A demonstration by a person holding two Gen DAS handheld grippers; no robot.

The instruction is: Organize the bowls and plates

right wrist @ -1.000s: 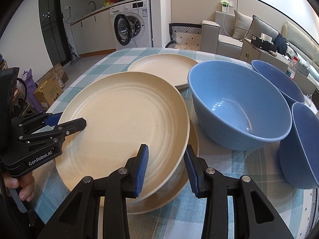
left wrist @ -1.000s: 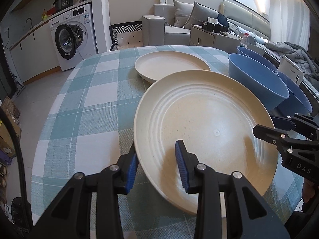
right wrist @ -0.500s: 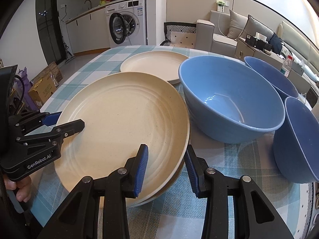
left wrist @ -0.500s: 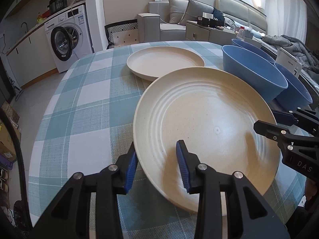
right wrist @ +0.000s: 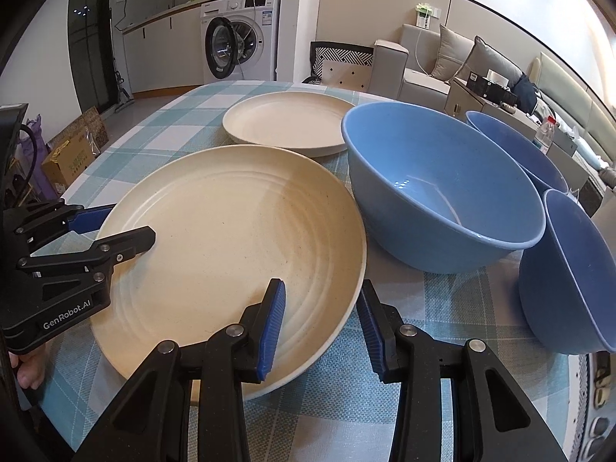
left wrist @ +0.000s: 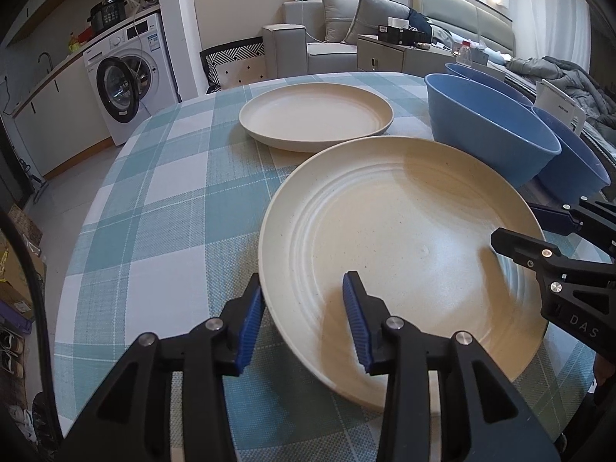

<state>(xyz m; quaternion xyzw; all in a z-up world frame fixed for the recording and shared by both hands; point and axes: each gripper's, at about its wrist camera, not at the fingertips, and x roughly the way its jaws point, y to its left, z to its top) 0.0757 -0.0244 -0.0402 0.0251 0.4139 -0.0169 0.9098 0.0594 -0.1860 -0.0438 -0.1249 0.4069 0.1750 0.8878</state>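
A large cream plate (left wrist: 408,238) lies near me on the checked tablecloth; it also shows in the right wrist view (right wrist: 231,246). My left gripper (left wrist: 304,319) is open, its jaws astride the plate's left rim without pinching. My right gripper (right wrist: 319,323) is open, astride the right rim. A second cream plate (left wrist: 315,115) lies farther back, also in the right wrist view (right wrist: 288,121). Three blue bowls stand at the right: a big one (right wrist: 435,181), one behind (right wrist: 516,146), one tilted at the near right (right wrist: 573,269).
The round table (left wrist: 161,200) with its teal checked cloth drops off at the left and near edges. A washing machine (left wrist: 127,81), a sofa (left wrist: 346,34) and a low cabinet (left wrist: 404,56) stand beyond it. Boxes (right wrist: 73,150) sit on the floor at left.
The held cream plate has come down onto a plate beneath it, which no longer shows. Both grippers stayed at its rim and dropped lower.
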